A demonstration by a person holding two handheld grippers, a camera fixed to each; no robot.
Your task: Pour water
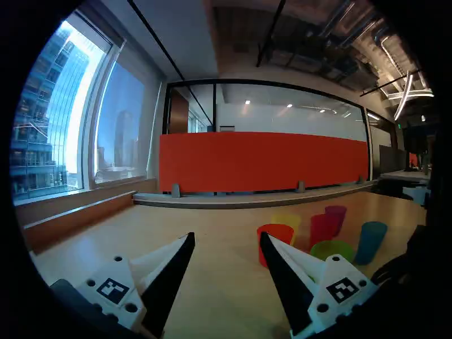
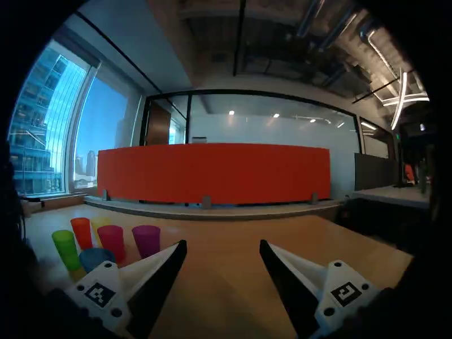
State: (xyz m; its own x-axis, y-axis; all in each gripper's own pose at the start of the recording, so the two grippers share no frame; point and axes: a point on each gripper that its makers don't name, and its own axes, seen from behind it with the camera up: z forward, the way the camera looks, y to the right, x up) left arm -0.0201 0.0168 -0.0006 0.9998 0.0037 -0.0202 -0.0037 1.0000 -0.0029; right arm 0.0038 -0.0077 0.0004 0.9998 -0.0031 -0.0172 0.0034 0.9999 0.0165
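Note:
Several coloured plastic cups stand in a cluster on a wooden table (image 1: 226, 226). In the left gripper view they sit to the right: an orange cup (image 1: 275, 238) partly behind my right fingertip, a yellow cup (image 1: 287, 220), a pink cup (image 1: 321, 229), a purple cup (image 1: 337, 216), a green cup (image 1: 331, 250) and a blue cup (image 1: 371, 242). My left gripper (image 1: 226, 237) is open and holds nothing. In the right gripper view the same cluster is at the left: green cup (image 2: 66, 249), orange cup (image 2: 82, 232), pink cup (image 2: 112, 242), purple cup (image 2: 147, 240), blue cup (image 2: 94, 259). My right gripper (image 2: 223, 244) is open, nothing between its fingers.
An orange partition (image 1: 263, 161) with glass above runs along the table's far edge. Large windows (image 1: 56, 141) line the left wall above a wooden ledge. The table's right corner (image 2: 404, 257) drops off beside a dark desk area.

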